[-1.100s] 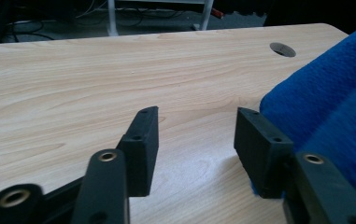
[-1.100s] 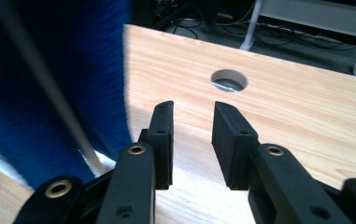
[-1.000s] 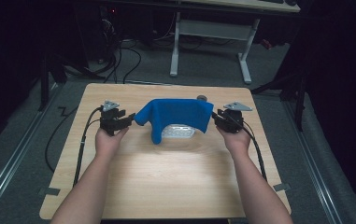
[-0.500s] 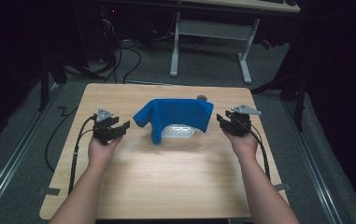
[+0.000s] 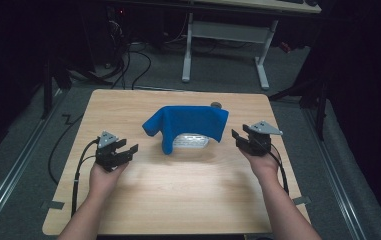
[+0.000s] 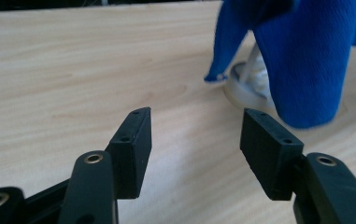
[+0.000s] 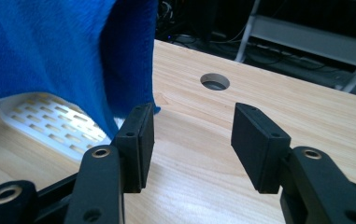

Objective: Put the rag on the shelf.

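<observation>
Soft, light blue terry cloth (image 5: 188, 122) draped over a white perforated plastic rack (image 5: 192, 141) mid-table on pale wood (image 5: 178, 195), likely limp, best pinched at a hanging edge; left gripper (image 5: 123, 152) and right gripper (image 5: 238, 137) both spread, empty.

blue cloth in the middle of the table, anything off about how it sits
The blue cloth hangs unevenly over a white slotted rack: one lobe drops to the table, and the rack's base shows beneath. Nothing is spilled or damaged. Both grippers have open jaws clear of it.
</observation>
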`<state>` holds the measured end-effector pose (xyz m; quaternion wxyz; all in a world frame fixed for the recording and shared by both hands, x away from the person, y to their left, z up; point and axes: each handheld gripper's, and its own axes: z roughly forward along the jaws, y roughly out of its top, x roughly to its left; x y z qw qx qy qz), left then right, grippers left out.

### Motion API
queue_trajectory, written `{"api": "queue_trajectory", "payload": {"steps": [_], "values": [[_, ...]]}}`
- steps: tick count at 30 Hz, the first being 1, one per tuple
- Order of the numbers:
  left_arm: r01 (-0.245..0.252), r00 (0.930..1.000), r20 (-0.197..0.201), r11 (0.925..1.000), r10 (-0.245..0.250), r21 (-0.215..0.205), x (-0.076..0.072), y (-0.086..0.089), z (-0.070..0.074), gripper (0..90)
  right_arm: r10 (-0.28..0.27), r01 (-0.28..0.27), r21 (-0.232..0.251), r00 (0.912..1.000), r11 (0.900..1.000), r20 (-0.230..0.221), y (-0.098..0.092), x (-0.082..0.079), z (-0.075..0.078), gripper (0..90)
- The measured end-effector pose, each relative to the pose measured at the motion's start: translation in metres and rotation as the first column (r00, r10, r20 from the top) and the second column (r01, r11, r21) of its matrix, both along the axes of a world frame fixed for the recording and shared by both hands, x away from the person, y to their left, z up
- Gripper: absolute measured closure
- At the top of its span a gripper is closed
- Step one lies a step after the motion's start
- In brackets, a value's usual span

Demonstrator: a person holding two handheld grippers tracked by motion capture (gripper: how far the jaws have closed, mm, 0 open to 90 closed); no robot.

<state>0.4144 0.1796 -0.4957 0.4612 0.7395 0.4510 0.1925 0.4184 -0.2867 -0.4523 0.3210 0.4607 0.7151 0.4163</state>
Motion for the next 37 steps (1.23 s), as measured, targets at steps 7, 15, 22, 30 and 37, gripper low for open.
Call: {"api": "queue_trajectory", "payload": {"steps": [7, 15, 22, 30, 37], "values": [[0.011, 0.9999, 0.003, 0.9999, -0.011, -0.004, -0.025, 0.006, -0.009, 44.0, 0.022, -0.022, -0.004, 0.9997, 1.000, -0.012, 0.002, -0.019, -0.008, 47.2], [0.021, 0.9987, -0.045, 0.9992, -0.022, -0.034, -0.059, 0.017, -0.019, 42.8, -0.005, 0.004, -0.040, 0.9999, 0.999, -0.016, 0.015, -0.049, -0.022, 48.6], [0.047, 0.9915, -0.119, 0.9979, -0.052, -0.046, -0.097, 0.021, -0.033, 41.4, 0.045, -0.045, -0.019, 0.9980, 0.999, -0.046, 0.030, -0.087, -0.042, 40.2], [0.132, 0.9859, -0.110, 0.9899, -0.126, 0.051, -0.131, 0.003, -0.031, 38.6, 0.079, -0.082, -0.011, 0.9871, 0.997, -0.139, 0.037, -0.133, -0.069, 33.6], [0.125, 0.9841, -0.132, 0.9916, -0.119, 0.035, -0.125, 0.001, -0.035, 37.2, 0.090, -0.095, -0.038, 0.9886, 0.995, -0.121, 0.038, -0.127, -0.070, 31.7]]}}
